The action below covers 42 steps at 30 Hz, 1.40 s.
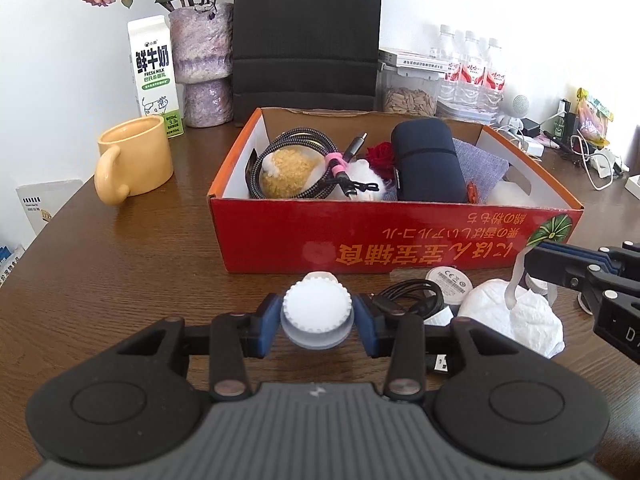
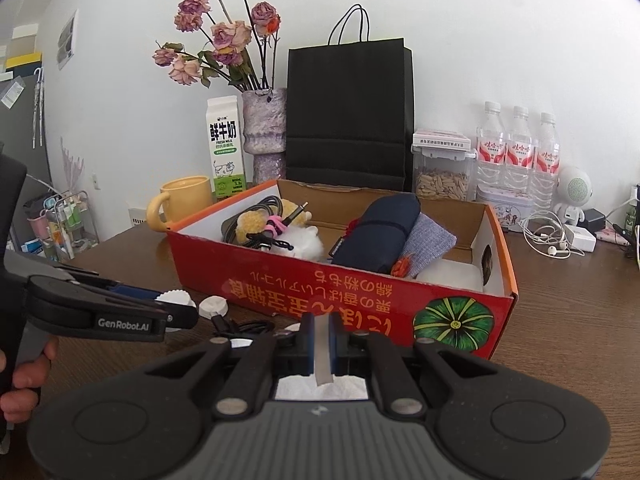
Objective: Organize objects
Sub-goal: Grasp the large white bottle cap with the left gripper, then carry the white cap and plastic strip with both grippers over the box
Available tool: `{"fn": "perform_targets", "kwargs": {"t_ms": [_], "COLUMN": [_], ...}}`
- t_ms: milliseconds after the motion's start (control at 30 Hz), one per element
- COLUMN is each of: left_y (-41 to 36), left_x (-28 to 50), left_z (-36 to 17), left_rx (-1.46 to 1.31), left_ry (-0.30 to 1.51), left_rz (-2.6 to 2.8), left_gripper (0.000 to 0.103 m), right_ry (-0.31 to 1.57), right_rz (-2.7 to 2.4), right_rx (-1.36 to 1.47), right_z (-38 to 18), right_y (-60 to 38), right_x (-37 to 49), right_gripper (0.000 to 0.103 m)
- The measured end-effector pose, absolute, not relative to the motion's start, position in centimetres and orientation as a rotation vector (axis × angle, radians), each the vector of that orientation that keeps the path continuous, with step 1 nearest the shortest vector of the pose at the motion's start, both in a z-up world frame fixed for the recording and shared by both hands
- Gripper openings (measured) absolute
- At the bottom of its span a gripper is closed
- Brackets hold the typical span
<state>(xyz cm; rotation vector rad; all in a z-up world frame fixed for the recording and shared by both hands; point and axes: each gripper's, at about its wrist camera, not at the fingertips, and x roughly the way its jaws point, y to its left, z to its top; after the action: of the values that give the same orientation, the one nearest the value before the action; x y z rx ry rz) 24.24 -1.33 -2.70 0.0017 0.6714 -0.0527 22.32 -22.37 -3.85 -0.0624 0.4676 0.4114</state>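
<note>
A red cardboard box [image 1: 400,236] stands on the brown table and holds braided cables, a plush toy, a navy pouch [image 1: 428,164] and a grey cloth. My left gripper [image 1: 317,316] is shut on a white round ridged cap [image 1: 317,306], held just above the table in front of the box. My right gripper [image 2: 322,350] is shut on the translucent strap [image 2: 323,356] of a white face mask [image 1: 516,322], which hangs below it. In the left wrist view the right gripper [image 1: 528,260] sits at the right edge. The box also shows in the right wrist view [image 2: 360,296].
A black cable [image 1: 416,300] and a round white charger [image 1: 448,280] lie before the box. A yellow mug [image 1: 136,158], milk carton [image 1: 154,76], vase [image 1: 204,64] and black bag [image 1: 306,36] stand behind. Bottles [image 1: 472,72] and tangled wires [image 1: 588,152] crowd the right.
</note>
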Motion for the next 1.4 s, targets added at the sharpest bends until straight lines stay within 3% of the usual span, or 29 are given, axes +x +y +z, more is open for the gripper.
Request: {"fn": "perform_targets", "kwargs": {"t_ms": [733,1400], "left_y": [-2.5,-3.6], "left_x": [27.7,35.8], "left_z": [2.2,0.4], "left_rx": [-0.004,-0.021], "left_ry": [0.545,0.544], "left_rz": [-0.062,-0.081], "left_gripper": [0.042,0.042], "right_ry": [0.324,0.346], "right_rz": [0.423,0.406], "right_rx": [-0.109,-0.079], "right_z": [1.2,-0.1], "right_y": [-20.4,-21.7], "right_x": [25.2,33.6], "right_gripper": [0.006,0.006]}}
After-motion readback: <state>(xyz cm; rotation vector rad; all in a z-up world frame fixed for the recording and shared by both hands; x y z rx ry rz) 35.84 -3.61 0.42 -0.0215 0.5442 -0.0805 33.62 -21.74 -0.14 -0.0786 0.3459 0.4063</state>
